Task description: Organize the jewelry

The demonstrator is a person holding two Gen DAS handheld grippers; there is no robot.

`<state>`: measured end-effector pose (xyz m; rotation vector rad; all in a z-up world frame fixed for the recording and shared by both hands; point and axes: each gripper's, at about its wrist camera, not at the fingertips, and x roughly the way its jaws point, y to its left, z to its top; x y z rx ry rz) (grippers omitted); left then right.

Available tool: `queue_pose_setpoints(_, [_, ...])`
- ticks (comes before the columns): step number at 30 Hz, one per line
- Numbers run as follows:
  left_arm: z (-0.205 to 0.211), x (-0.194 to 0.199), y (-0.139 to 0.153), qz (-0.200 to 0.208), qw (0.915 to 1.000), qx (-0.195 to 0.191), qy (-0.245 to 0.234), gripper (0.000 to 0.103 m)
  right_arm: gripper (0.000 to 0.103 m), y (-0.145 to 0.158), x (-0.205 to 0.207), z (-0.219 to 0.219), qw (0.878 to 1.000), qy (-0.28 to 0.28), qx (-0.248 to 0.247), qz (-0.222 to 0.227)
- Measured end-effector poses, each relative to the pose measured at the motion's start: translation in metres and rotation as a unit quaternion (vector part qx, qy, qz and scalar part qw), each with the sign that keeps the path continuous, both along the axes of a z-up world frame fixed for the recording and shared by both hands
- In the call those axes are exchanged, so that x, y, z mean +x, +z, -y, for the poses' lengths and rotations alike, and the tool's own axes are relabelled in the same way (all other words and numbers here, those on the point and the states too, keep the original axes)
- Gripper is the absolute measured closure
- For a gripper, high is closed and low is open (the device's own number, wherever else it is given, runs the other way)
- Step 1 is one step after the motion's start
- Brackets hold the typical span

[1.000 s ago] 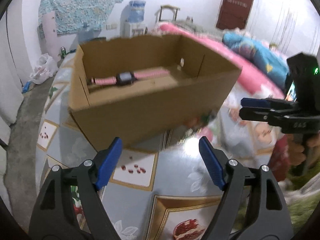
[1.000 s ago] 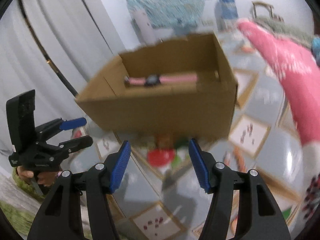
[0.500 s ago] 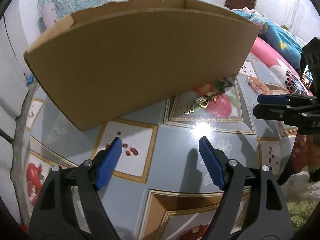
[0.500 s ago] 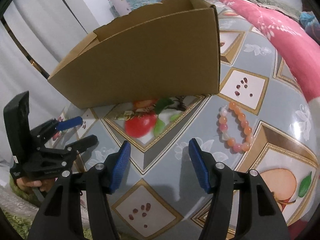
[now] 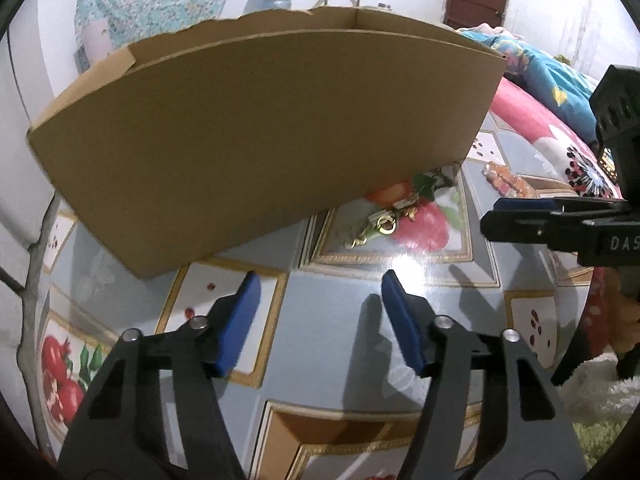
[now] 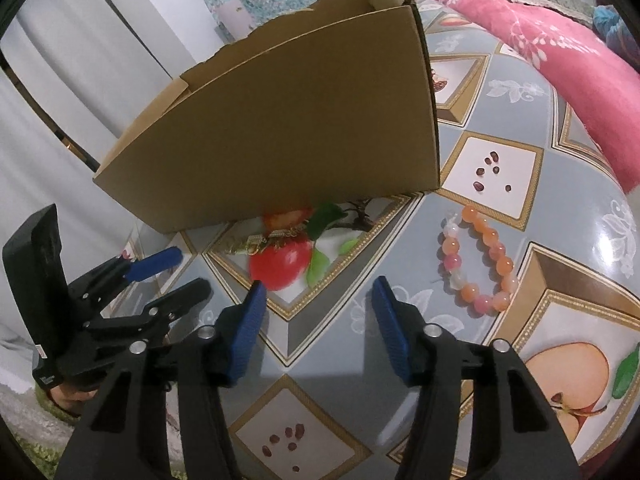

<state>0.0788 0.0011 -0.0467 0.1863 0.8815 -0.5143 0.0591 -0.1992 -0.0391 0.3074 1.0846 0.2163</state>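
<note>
The left claw (image 5: 320, 292) hovered over the table (image 5: 340, 360), its jaws partly open with nothing between them, having just been closing. The right claw (image 6: 316, 300) hung the same way, jaws parted around bare tabletop and likewise just narrowing. A cardboard box (image 6: 288, 120) stood on the patterned cloth beyond both. Just in front of the box's near wall lay a small gold-coloured piece (image 5: 380, 226), perhaps a chain or clasp; the view was too blurred to tell. An orange-and-pink bead bracelet (image 6: 478, 258) lay flat on the table to the right of the box, apart from both claws.
</note>
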Motion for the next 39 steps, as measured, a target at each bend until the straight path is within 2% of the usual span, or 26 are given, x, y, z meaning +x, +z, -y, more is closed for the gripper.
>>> queue_pose_setpoints(6, [0.015,0.008,0.002,0.014,0.9996,0.010,-0.021,0.063,0.053,-0.003,0.005,-0.009,1.000,0.002,0.000,-0.002])
queue_pose_setpoints(12, [0.024,0.018,-0.001,0.006,0.9996,0.003,-0.027,0.076,0.053,-0.004,0.009,-0.013,1.000,0.005,-0.004,-0.001])
queue_pose_setpoints(21, [0.036,0.021,-0.002,0.015,0.9990,0.023,-0.036,0.078,0.053,-0.004,0.012,-0.010,1.000,0.001,0.000,0.000])
queue_pose_setpoints(27, [0.043,0.020,-0.002,0.017,0.9982,0.031,-0.049,0.089,0.053,-0.004,0.011,-0.004,1.000,0.001,0.004,0.000])
queue_pose_setpoints(39, [0.046,0.012,-0.003,0.032,0.9967,0.043,-0.061,0.094,0.053,-0.003,0.006,0.010,1.000,-0.007,0.006,-0.001])
